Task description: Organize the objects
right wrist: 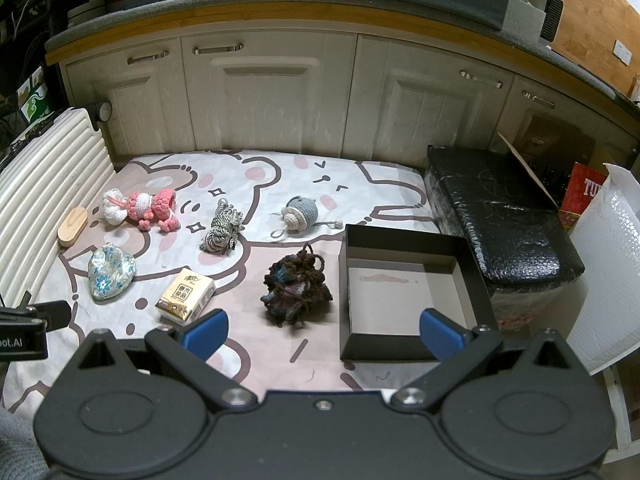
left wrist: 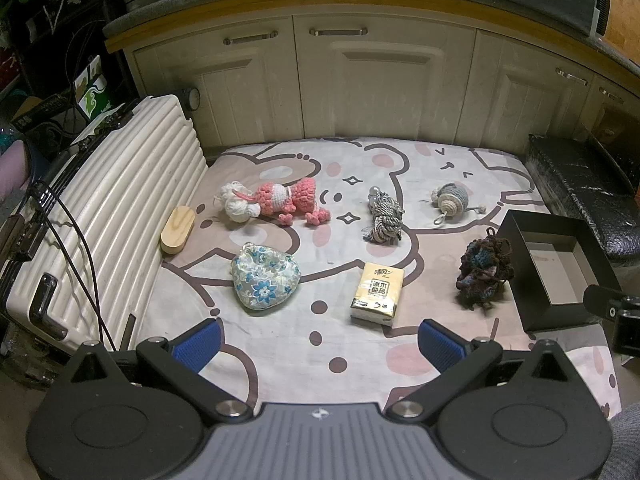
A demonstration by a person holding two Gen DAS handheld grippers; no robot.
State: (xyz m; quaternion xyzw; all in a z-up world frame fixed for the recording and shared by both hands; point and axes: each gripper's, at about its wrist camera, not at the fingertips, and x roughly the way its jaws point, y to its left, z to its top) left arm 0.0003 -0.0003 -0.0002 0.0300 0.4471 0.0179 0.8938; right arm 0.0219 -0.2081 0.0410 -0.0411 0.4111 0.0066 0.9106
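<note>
Several objects lie on a cartoon-print cloth (left wrist: 320,360): a pink and white crochet doll (left wrist: 276,200), a grey twisted rope bundle (left wrist: 384,218), a grey and cream crochet ball (left wrist: 452,198), a floral pouch (left wrist: 264,280), a yellow tissue pack (left wrist: 376,294), a dark brown yarn piece (left wrist: 484,274) and a wooden oval block (left wrist: 176,230). An empty black box (right wrist: 400,292) stands at the right. My left gripper (left wrist: 320,342) is open and empty, held above the cloth's near edge. My right gripper (right wrist: 322,332) is open and empty, near the box's front.
A white ribbed suitcase (left wrist: 108,220) lies along the left edge. A black wrapped block (right wrist: 500,224) lies right of the box. Cream cabinet doors (left wrist: 380,80) stand behind the cloth. A white bubble mailer (right wrist: 604,272) stands at the far right.
</note>
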